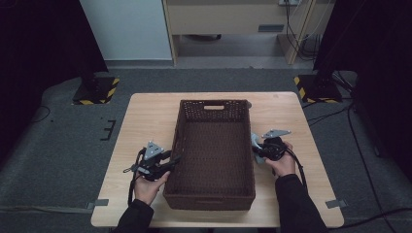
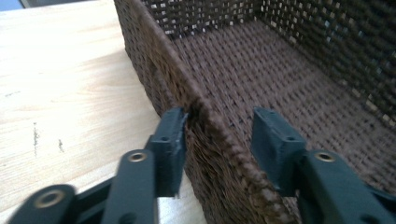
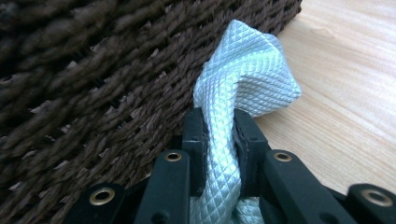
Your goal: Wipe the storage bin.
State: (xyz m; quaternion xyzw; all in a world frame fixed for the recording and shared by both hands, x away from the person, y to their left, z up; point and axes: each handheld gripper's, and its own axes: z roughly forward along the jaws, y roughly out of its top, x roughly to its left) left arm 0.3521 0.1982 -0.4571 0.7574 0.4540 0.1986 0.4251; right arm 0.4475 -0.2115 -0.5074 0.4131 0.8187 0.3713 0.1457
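A lab: black curtains (image 1: 39,43), hazard-striped stand bases (image 1: 96,91), floor cables (image 1: 359,141).

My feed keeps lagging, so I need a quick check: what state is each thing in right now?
Wicker basket: upright on the table, nothing lying inside.
White cloth: bunched, pinched outside the basket's right wall.
Left tongs: open, astride the basket's left rim, outer pad touching it.
Right tongs: shut on the white cloth.
Table: bears the basket.
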